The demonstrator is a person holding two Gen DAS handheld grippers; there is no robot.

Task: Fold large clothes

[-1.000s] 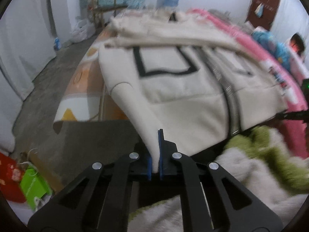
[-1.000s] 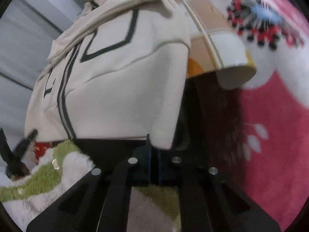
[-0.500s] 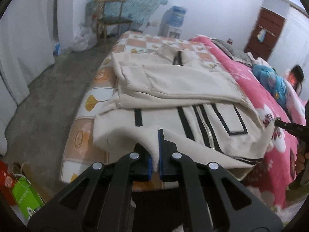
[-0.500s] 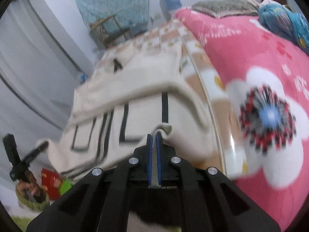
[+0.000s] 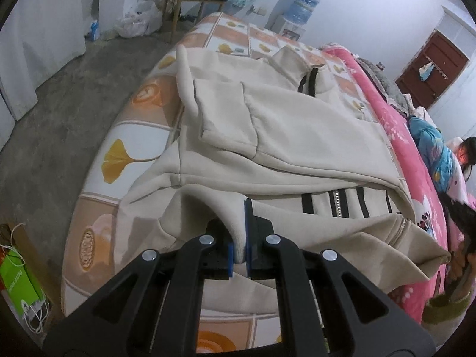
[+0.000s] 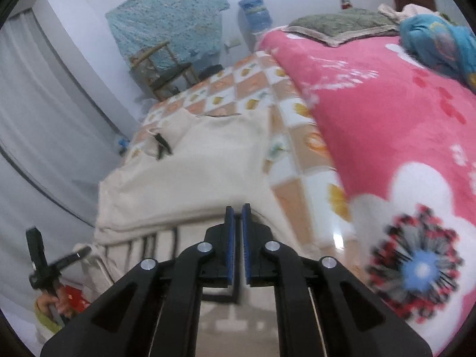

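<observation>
Left wrist view: cream jacket on checkered bed, collar toward upper right, concrete floor at left. Left gripper pinches its hem; right gripper is opening, nothing between its jaws.

Pink floral blanket, water dispenser, wooden chair.

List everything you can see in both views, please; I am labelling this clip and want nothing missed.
jacket: one, cream with black stripes, spread on the bed, partly folded
bed sheet: one, orange and white checks with leaf prints, under the jacket
blanket: one, pink with big flowers, beside the jacket
pillow: one, grey-green, far end of the bed
chair: one, wooden, by the far wall
water dispenser: one, white with a blue bottle, by the wall
bag: one, green, on the floor
door: one, dark red, far right
left gripper: black with blue pads, shut on a jacket edge
right gripper: black with blue pads, jaws opening, nothing between them
</observation>
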